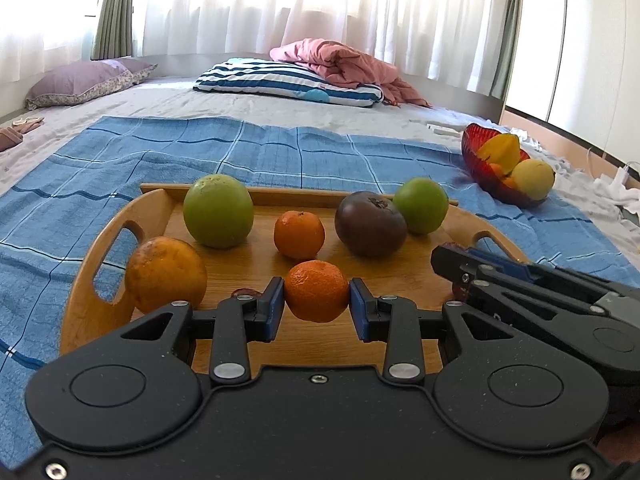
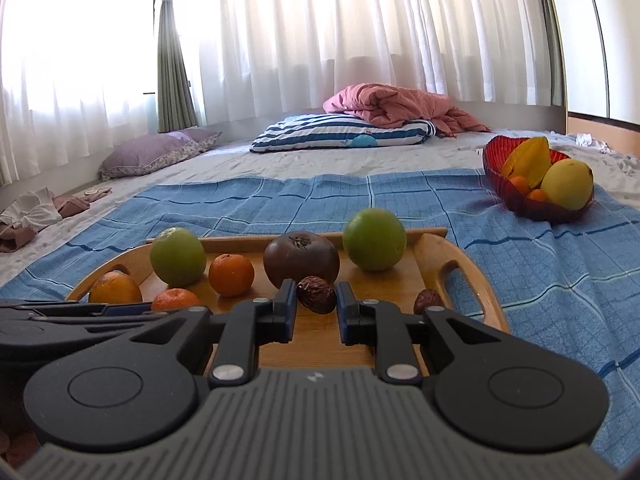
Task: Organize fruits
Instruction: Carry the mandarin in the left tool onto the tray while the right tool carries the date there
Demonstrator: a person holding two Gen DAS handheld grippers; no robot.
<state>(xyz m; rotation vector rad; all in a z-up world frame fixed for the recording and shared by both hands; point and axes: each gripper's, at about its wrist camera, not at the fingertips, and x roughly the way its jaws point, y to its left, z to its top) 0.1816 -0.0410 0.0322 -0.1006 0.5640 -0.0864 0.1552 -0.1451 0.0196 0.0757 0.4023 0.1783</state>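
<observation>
A wooden tray (image 1: pixel 80 312) lies on a blue checked cloth (image 1: pixel 240 148). My left gripper (image 1: pixel 317 300) is shut on a small mandarin (image 1: pixel 316 290) just above the tray's near side. My right gripper (image 2: pixel 317 300) is shut on a wrinkled brown date (image 2: pixel 316 294); in the left wrist view it (image 1: pixel 454 260) reaches in from the right. On the tray sit two green fruits (image 1: pixel 218 216) (image 1: pixel 421 205), a large orange (image 1: pixel 166 274), a second mandarin (image 1: pixel 299 234), a dark purple fruit (image 1: pixel 370 224) and another date (image 2: pixel 428 300).
A red glass bowl (image 2: pixel 496 156) at the far right of the cloth holds a starfruit (image 2: pixel 528 160), a yellow fruit (image 2: pixel 568 184) and small oranges. Farther back on the bed lie a striped pillow (image 2: pixel 340 134), a pink blanket (image 2: pixel 400 108) and a purple pillow (image 2: pixel 156 154).
</observation>
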